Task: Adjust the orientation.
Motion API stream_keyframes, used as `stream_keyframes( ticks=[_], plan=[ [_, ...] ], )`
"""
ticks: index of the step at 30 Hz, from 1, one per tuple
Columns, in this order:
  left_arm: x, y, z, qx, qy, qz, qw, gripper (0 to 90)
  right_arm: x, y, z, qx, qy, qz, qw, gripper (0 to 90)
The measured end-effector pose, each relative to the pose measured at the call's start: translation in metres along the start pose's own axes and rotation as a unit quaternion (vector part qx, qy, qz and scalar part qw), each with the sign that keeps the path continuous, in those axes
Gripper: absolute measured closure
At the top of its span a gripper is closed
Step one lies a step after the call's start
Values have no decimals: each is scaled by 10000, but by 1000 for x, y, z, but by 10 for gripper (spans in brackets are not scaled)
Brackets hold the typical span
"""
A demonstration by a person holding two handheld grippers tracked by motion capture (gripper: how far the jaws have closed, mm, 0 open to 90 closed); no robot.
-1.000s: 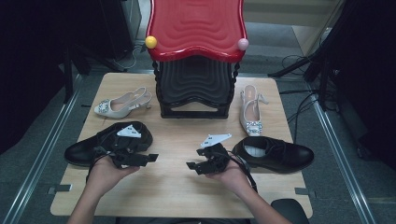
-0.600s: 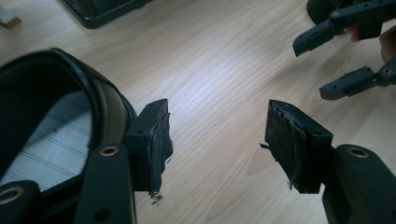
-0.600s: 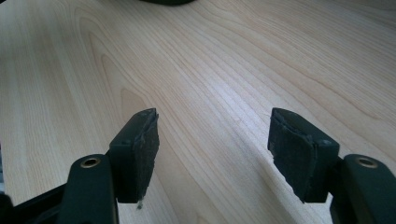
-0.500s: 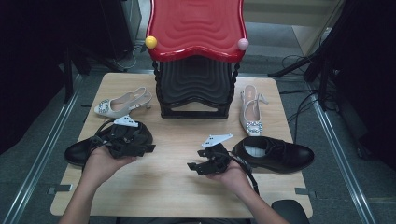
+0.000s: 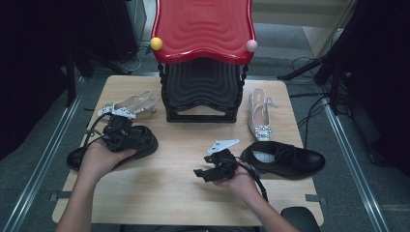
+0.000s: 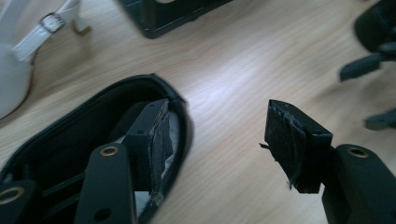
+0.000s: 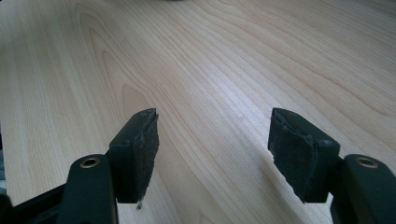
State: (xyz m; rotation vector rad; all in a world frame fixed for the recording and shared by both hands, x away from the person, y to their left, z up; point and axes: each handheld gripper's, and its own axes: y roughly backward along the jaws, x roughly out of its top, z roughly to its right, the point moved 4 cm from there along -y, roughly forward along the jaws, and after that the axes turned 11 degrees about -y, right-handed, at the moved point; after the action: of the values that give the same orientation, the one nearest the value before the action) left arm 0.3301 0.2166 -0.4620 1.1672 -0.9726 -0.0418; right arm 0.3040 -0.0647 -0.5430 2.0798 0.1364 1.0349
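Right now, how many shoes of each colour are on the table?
Black shoes: 2, one at the left, one at the right
Pale heeled shoes: 2, one at the left, one at the right
Total: 4

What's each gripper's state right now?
Left gripper: jaws open, one jaw inside the black shoe's opening, nothing gripped.
Right gripper: jaws open, empty, over bare table.

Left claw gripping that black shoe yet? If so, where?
Not gripped. The left claw is open, straddling the heel-end collar of the left black shoe: one jaw inside the opening, one outside.
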Motion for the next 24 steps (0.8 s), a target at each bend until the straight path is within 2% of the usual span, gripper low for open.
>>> stream_keyframes(
  ticks=[3, 5, 9, 11, 15, 16, 18, 21, 24],
  plan=[
    [-3, -10, -7, -128, 148, -91, 9998, 415, 0, -1, 0, -2, 25, -14, 10000, 346],
    [-4, -17, -10, -124, 295, -148, 9994, 441, 0, -1, 0, -14, 38, -22, 10000, 346],
    [-5, -30, -13, -135, 316, -301, 9990, 464, -1, -1, 0, -27, 39, -51, 10000, 344],
    [-5, -36, -15, -51, 410, -299, 9987, 474, -1, -2, 0, -25, 16, -88, 10000, 344],
    [-5, -45, -18, -62, 613, -302, 9976, 520, -3, -1, 0, -23, -15, -149, 9999, 341],
    [-5, -47, -18, -115, 574, -331, 9977, 542, -3, -1, 0, -23, -24, -162, 9999, 339],
    [-4, -52, -18, -56, 571, -383, 9976, 546, -3, 0, 1, -60, 2, -152, 9999, 338],
    [-4, -56, -18, -135, 538, -467, 9974, 563, -3, 2, 3, -87, -47, -100, 9999, 338],
    [-5, -67, -21, 89, 490, -637, 9967, 590, -4, 5, 6, -100, -89, -83, 9999, 338]
  ],
)
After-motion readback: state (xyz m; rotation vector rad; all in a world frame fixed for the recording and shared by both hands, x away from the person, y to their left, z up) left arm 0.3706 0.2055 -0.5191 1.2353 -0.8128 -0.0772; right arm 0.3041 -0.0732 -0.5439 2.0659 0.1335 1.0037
